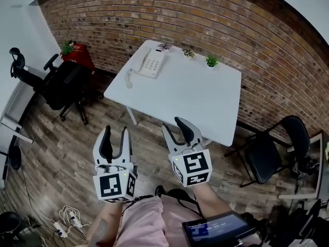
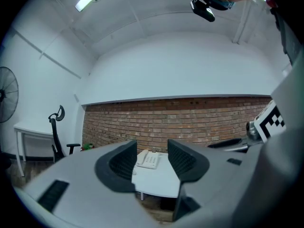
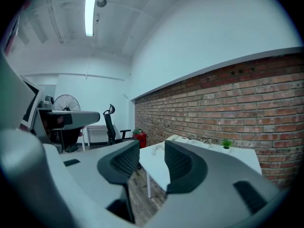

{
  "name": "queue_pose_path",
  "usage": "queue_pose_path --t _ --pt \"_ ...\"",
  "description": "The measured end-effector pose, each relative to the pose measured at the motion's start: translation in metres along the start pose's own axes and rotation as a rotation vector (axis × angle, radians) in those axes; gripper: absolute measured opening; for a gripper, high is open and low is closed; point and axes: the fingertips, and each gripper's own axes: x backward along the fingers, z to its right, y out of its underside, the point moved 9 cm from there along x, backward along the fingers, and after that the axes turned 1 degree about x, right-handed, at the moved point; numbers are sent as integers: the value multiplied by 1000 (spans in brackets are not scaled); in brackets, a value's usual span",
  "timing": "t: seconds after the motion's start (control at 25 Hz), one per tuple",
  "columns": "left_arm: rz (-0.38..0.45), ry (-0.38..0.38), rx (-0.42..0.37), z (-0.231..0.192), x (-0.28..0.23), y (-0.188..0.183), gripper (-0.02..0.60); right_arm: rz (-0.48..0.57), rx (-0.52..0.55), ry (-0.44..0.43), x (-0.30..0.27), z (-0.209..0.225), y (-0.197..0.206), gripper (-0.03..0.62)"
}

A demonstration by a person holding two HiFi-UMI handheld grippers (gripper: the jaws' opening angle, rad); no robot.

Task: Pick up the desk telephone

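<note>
The white desk telephone [image 1: 149,63] lies at the far left corner of a white table [image 1: 195,99], its handset on the cradle and a curly cord hanging toward the table's left edge. In the left gripper view the telephone [image 2: 148,159] shows small between the jaws, far off. My left gripper [image 1: 115,131] and right gripper [image 1: 175,124] hang side by side over the wooden floor, short of the table's near edge. Both stand open with nothing between their fingers. In the right gripper view only the handset end of the telephone [image 3: 174,137] peeks above the right gripper's [image 3: 152,154] jaw.
A small green plant [image 1: 211,61] and a tiny object [image 1: 188,53] sit at the table's back edge by the brick wall. A black office chair [image 1: 59,84] stands left of the table, a black folding chair [image 1: 272,151] right of it. Cables and a power strip [image 1: 64,223] lie on the floor.
</note>
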Motion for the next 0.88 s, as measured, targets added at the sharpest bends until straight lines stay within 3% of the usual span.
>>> queue_pose_path --t 0.52,0.88 --pt "-80 52 20 -8 -37 29 204 -31 0 24 -34 14 10 166" --pt "-124 83 -8 -22 -107 44 207 -43 -26 29 -103 46 10 166"
